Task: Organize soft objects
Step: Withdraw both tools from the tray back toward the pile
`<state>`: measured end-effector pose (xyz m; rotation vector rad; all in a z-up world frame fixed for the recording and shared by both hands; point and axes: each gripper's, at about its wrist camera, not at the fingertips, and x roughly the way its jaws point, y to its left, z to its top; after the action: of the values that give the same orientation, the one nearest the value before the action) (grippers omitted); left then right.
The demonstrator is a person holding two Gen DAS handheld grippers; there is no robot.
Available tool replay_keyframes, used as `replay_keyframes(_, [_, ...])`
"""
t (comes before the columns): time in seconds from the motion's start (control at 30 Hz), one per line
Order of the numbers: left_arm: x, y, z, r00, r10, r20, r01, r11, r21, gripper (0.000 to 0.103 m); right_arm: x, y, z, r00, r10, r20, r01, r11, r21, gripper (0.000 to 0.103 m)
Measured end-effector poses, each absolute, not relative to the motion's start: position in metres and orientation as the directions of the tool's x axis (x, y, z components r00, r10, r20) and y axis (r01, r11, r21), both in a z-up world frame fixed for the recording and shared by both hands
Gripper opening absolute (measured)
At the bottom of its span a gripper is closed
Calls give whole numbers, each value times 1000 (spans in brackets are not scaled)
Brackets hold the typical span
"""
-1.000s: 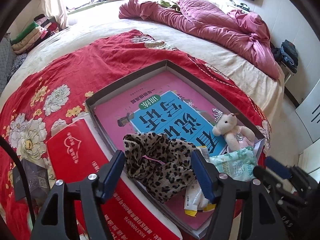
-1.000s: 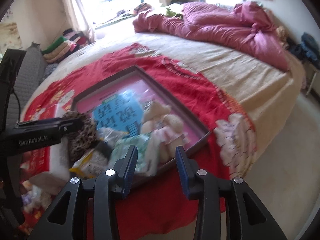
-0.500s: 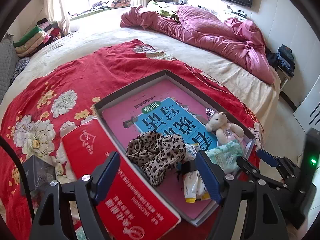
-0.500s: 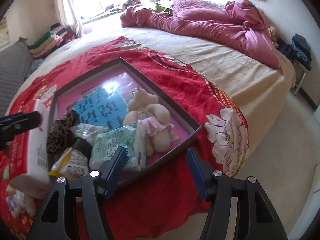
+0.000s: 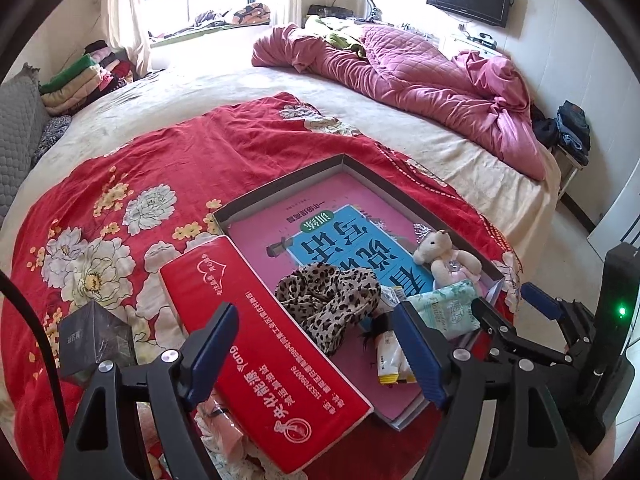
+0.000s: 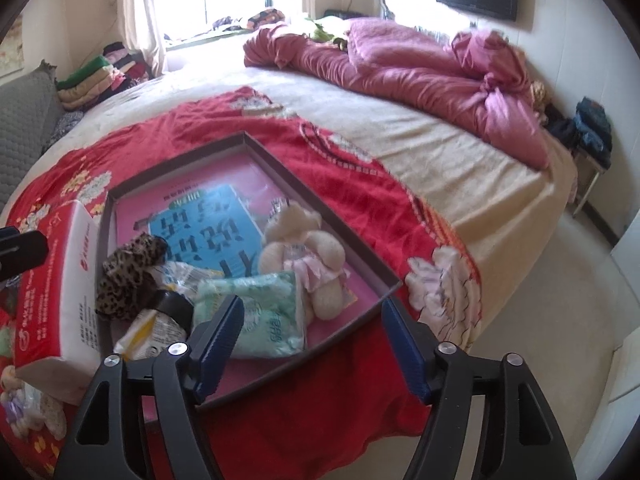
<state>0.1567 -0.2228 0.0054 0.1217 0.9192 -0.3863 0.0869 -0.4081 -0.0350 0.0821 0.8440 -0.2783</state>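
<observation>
Both your grippers, left gripper [image 5: 316, 350] and right gripper [image 6: 310, 344], hover with fingers wide, empty; next, choose the cream plush teddy bear [image 6: 302, 250] in the shallow dark-rimmed box [image 6: 360, 248]

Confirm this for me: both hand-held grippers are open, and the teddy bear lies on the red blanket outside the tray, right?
Not quite. The teddy bear lies inside the tray, as the right wrist view shows. Both the left hand-held gripper and right hand-held gripper are indeed open.
</observation>
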Motion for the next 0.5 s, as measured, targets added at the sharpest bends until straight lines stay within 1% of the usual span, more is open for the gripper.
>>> replay_keyframes(0.07, [153,-223,8,549,-270,-791,378,924,-54,79,85,-404,-30,641,-217,-736,276,960,-42,74])
replay_keyframes(0.2, [146,-216,12,554,-275,-786,373,926,-61,83,82,-397,-20,658,-222,-720,266,962,-53,74])
replay_keyframes(0.5, [131,-200,24,575,-264,-774,356,933,-54,84,72,-381,6,704,-231,-672,264,963,-55,76])
